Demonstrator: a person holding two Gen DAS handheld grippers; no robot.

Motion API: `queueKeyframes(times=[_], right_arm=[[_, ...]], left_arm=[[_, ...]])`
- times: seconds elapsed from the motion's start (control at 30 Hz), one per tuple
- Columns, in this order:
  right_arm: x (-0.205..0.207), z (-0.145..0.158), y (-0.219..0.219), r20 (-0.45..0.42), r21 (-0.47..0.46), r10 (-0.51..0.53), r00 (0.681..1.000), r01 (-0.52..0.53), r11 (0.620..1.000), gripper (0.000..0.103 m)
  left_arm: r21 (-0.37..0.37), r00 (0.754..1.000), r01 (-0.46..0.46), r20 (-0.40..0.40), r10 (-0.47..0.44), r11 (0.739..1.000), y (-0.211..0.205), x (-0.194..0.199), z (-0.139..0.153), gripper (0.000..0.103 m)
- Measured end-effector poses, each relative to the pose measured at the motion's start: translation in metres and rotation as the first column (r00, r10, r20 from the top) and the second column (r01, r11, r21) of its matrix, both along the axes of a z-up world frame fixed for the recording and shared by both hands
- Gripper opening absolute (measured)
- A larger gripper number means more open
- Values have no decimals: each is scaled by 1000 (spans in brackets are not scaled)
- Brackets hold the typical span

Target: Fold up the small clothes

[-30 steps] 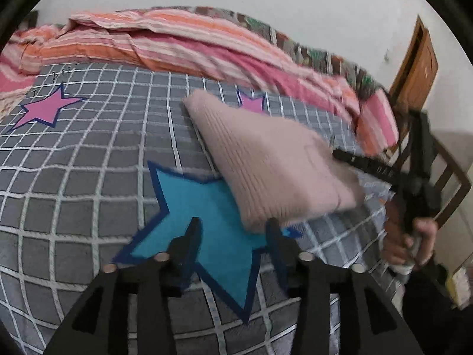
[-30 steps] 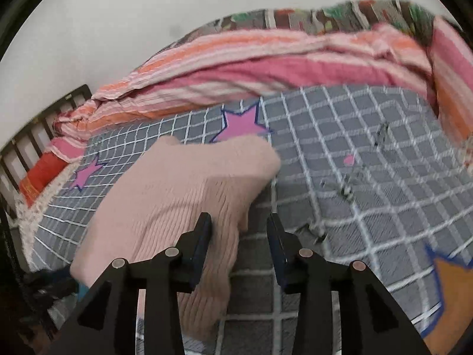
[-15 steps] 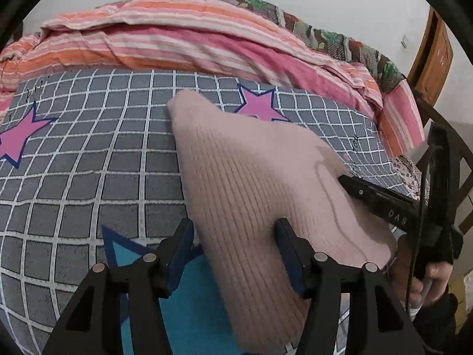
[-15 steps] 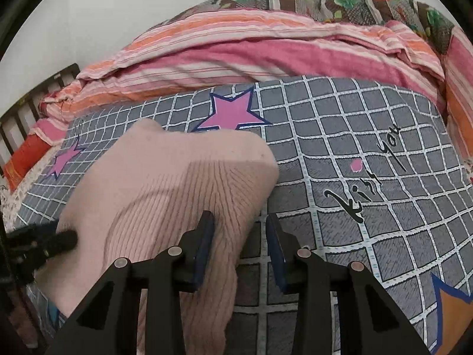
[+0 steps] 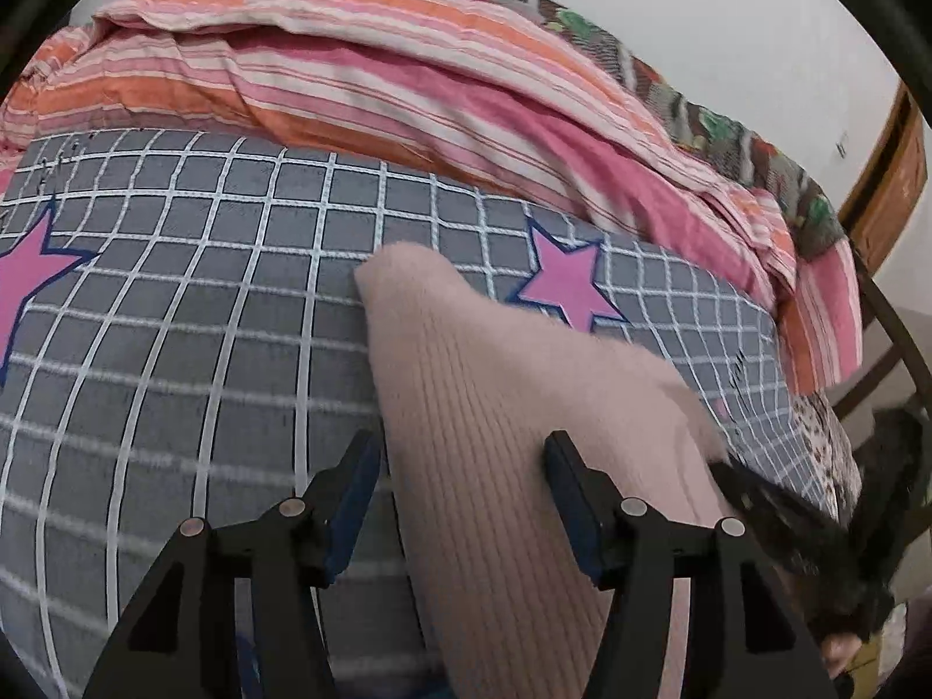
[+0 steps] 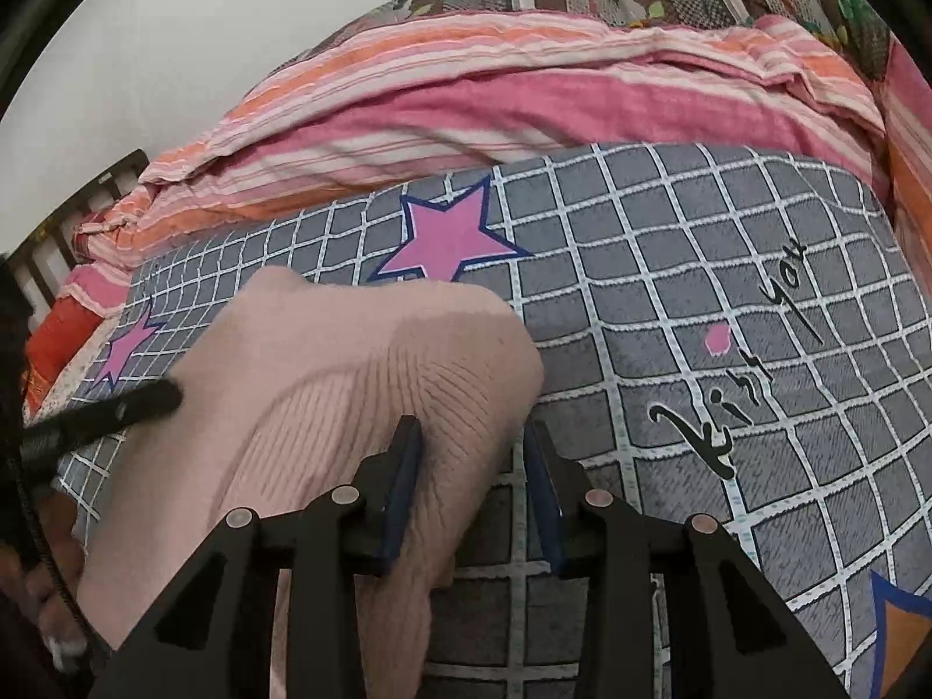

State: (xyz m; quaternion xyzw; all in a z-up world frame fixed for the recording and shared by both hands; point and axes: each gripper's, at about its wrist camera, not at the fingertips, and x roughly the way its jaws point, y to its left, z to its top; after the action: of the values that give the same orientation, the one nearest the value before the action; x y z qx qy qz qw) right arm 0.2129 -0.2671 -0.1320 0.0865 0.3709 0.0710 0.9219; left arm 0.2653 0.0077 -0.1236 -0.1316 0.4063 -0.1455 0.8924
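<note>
Since a second ago the pink knit (image 5: 512,466) has gone from hanging near the blue star to sitting right up between my left gripper (image 5: 460,501) fingers, because I've swung that hand across the bed toward it. It lies on the grey checked bedspread (image 5: 175,320), one corner pointing at a pink star (image 5: 568,285).

It looks like soft ribbed wool, light and floppy, so it'll sag wherever I don't support it. I'd grab at a corner or folded edge, not the middle.

Left claw is about half open and has just widened a bit; the knit runs between the fingers, but I can't see the pads pressing on it. Right gripper (image 6: 472,495) is narrower, and the knit's edge bunches up against its left finger (image 6: 402,489) and puckers there. The other pad looks clear of the cloth, so I can't tell if that's a real pinch.

Hard to make out: the near end of the knit is cut off under both rigs, so I can't tell what garment it is. Striped quilt (image 5: 408,81) is heaped behind.
</note>
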Motion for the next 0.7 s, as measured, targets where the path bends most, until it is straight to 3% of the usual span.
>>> queueKeyframes(times=[0.1, 0.23, 0.4, 0.57, 0.7], right_arm=[[4, 3, -4, -17, 31, 13, 1000, -12, 999, 35], [13, 11, 0, -3, -7, 34, 999, -34, 999, 35], [37, 7, -3, -26, 30, 49, 998, -48, 998, 36], [53, -3, -7, -46, 54, 44, 998, -41, 998, 36], [65, -4, -6, -61, 84, 56, 997, -51, 995, 37]], left_arm=[[-9, 999, -30, -28, 30, 999, 2, 23, -4, 55], [-36, 997, -60, -60, 58, 998, 4, 54, -14, 52], [-55, 998, -52, -33, 50, 997, 4, 66, -22, 29], [-65, 998, -48, 44, 51, 997, 7, 59, -15, 29], [-32, 998, -49, 43, 51, 998, 5, 58, -18, 35]])
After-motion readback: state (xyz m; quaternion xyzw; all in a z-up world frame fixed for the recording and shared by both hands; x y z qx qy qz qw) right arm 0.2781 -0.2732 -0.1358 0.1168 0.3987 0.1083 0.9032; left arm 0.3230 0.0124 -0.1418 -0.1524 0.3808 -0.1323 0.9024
